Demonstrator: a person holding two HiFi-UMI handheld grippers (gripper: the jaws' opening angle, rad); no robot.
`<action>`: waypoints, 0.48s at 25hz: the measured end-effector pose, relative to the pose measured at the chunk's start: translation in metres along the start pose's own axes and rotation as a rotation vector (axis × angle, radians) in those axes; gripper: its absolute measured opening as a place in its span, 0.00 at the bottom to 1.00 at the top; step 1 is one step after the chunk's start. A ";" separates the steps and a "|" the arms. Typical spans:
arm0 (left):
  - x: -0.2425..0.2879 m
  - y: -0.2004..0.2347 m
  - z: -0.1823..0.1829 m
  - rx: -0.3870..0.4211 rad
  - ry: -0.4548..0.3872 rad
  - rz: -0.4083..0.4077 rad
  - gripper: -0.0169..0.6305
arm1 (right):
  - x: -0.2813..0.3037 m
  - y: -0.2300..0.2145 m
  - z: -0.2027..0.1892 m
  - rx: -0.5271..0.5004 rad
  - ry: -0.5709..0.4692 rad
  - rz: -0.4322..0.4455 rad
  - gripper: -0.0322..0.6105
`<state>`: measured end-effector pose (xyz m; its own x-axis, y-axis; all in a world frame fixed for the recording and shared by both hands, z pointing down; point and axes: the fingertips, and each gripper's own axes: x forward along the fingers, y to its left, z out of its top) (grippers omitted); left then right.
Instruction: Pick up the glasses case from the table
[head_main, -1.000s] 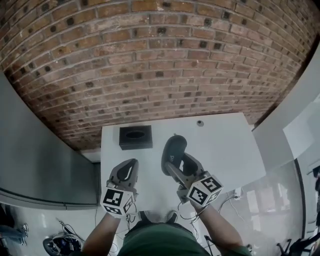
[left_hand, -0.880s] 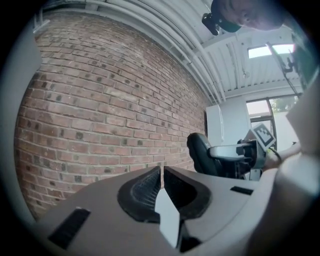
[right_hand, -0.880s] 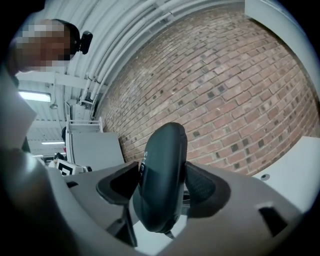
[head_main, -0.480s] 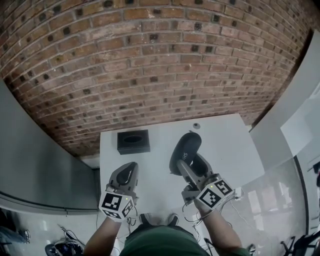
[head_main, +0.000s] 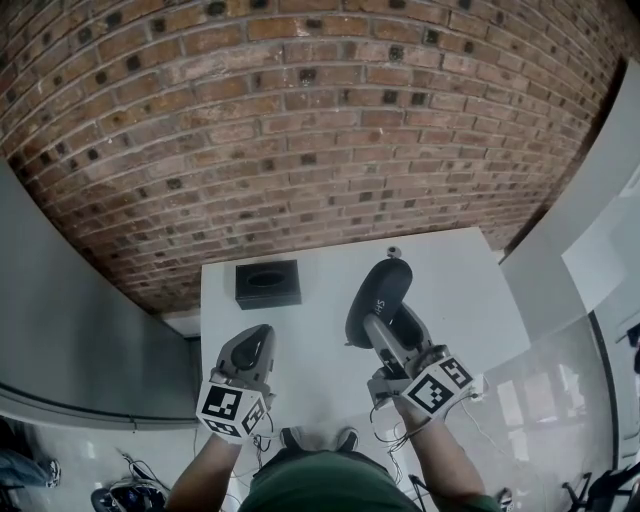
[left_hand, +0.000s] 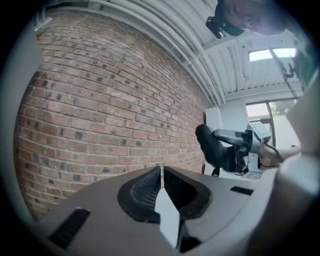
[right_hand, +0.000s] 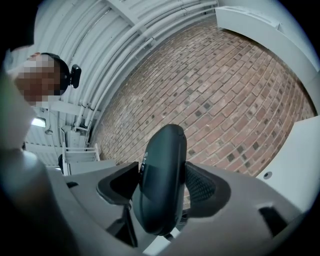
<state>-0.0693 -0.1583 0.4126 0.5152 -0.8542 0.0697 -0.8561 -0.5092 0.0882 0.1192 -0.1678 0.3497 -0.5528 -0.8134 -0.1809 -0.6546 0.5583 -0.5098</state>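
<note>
Dark, smooth and rounded, the glasses case (head_main: 378, 295) sits clamped in the right gripper (head_main: 388, 322), one ribbed pad pressing each long side. The right gripper view shows the case end-on and tilted upward, with some pale lettering along its left flank that is too small to read. From the head view it hangs over the middle of the white desk (head_main: 460, 300), a little toward the right edge. The left gripper view shows it held up in the air with the wall and the room behind it rather than lying on the top.

The left gripper (head_main: 254, 342) hovers near the desk's front-left corner. Its claw is drawn together to a thin slit with nothing in it. A forearm leads back from each gripper toward the bottom of the head view, and a marker cube rides on each one.

Near the desk's far-left corner sits a black box (head_main: 268, 283) with an oval opening in its top. A small round thing (head_main: 394, 252) lies right at the far edge, too small to make out. A red brick wall (head_main: 300, 120) runs behind the desk.
</note>
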 end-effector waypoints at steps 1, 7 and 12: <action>0.000 0.001 0.001 0.000 -0.001 0.001 0.05 | 0.000 0.000 0.000 0.008 -0.003 0.005 0.50; 0.002 0.001 0.002 0.003 0.000 0.000 0.05 | 0.001 -0.008 -0.002 0.134 -0.030 0.016 0.50; 0.003 0.002 0.002 0.004 0.006 0.001 0.05 | 0.001 -0.015 -0.003 0.205 -0.049 0.022 0.50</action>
<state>-0.0696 -0.1622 0.4114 0.5148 -0.8540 0.0756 -0.8567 -0.5089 0.0843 0.1266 -0.1762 0.3598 -0.5370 -0.8110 -0.2321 -0.5213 0.5353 -0.6646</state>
